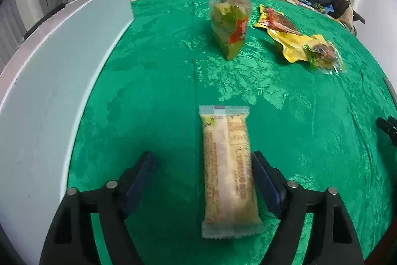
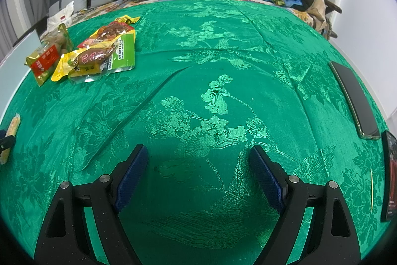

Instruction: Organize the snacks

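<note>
1. The left tongs [image 1: 203, 163] are open wide. A long snack bar [image 1: 229, 173] in a see-through wrapper lies on the green cloth [image 1: 161, 81] between the two arms of the tongs.
2. The bar sits closer to the arm on the right side of the picture. It looks like it just touches that pad. The other pad is well apart from it. Nothing is pinched.
3. The right tongs [image 2: 198, 163] are open wide too. Only green cloth shows between them. They hold nothing.
4. Farther out in front of the left tongs stands a green snack bag [image 1: 229, 26]. Just beside it, off to the right, lie two yellow snack packs [image 1: 297, 39], one partly over the other.
5. To the left of the left tongs is a pale flat board [image 1: 62, 81]. I cannot tell what it is for.
6. To the right of the right tongs a dark phone [image 2: 354, 101] lies near the edge of the cloth.
7. I think the step now is with the snack bar. It lies flat on the cloth, away from the other snacks. I cannot tell if it is being put down or about to be picked up.
8. If it is to be picked up, the left tongs should shift a little so the bar is in the middle, then squeeze softly. The wrapper looks slippery and the bar could crack.
9. If it is already in its place, the tongs should lift away and go to the green bag or the yellow packs next.
</note>
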Tool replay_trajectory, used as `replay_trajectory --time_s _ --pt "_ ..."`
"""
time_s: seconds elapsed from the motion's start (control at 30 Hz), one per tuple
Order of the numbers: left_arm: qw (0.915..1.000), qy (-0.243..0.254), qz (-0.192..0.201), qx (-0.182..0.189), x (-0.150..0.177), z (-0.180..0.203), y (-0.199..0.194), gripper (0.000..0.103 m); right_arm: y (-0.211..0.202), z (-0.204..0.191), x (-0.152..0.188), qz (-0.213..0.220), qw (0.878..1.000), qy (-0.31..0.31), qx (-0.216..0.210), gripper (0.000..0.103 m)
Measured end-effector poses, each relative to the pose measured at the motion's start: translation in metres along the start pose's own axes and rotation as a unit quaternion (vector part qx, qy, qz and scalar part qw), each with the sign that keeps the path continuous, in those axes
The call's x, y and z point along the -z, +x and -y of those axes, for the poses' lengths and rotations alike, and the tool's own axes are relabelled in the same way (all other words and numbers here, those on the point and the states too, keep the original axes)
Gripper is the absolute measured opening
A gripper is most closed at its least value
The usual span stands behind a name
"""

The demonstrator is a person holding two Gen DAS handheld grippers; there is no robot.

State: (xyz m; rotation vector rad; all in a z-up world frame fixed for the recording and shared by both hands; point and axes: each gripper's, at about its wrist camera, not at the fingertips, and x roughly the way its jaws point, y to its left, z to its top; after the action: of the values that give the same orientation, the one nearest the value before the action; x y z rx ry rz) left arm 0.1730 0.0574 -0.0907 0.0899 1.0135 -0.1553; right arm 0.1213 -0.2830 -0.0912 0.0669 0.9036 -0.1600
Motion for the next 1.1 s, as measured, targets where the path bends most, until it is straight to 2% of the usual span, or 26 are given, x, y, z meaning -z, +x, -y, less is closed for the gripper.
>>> replay_trajectory --time_s 0.1,0.43,0.83,0.87,0.9,0.93,0.97,1.0,1.1 --pt "0.9998 -0.016 0.009 -0.009 0.001 -0.009 0.007 0.103 0.0 0.0 0.0 0.0 1.0 0.0 0.0 0.087" --pt "0.9992 -0.021 0.031 -0.01 0.004 -0.016 0.008 0.103 0.0 0.0 0.0 0.0 1.0 0.0 0.0 0.087" --pt "0.9992 -0.024 0.032 -0.009 0.006 -0.015 0.007 0.103 0.001 -0.001 -0.003 -0.008 1.0 -0.004 -0.003 0.086" --pt "0.9992 -0.024 0.032 -0.009 0.006 -0.015 0.007 0.103 0.004 0.0 -0.009 -0.023 1.0 -0.005 -0.014 0.086" --pt "0.9992 -0.024 0.032 -0.009 0.006 -0.015 0.007 0.103 0.006 0.001 -0.018 -0.03 0.999 0.003 -0.045 0.086" --pt "0.9992 -0.025 0.032 -0.009 0.006 -0.016 0.007 0.103 0.007 0.002 -0.029 -0.027 0.995 0.019 -0.097 0.085" --pt "0.9992 -0.024 0.032 -0.009 0.006 -0.016 0.007 0.103 0.008 0.003 -0.044 -0.023 0.988 0.04 -0.148 0.085" --pt "0.9992 -0.024 0.032 -0.009 0.006 -0.016 0.007 0.103 0.011 0.002 -0.059 -0.019 0.982 0.059 -0.18 0.085" --pt "0.9992 -0.024 0.032 -0.009 0.006 -0.016 0.007 0.103 0.029 -0.005 -0.104 -0.026 0.964 0.102 -0.245 0.085"
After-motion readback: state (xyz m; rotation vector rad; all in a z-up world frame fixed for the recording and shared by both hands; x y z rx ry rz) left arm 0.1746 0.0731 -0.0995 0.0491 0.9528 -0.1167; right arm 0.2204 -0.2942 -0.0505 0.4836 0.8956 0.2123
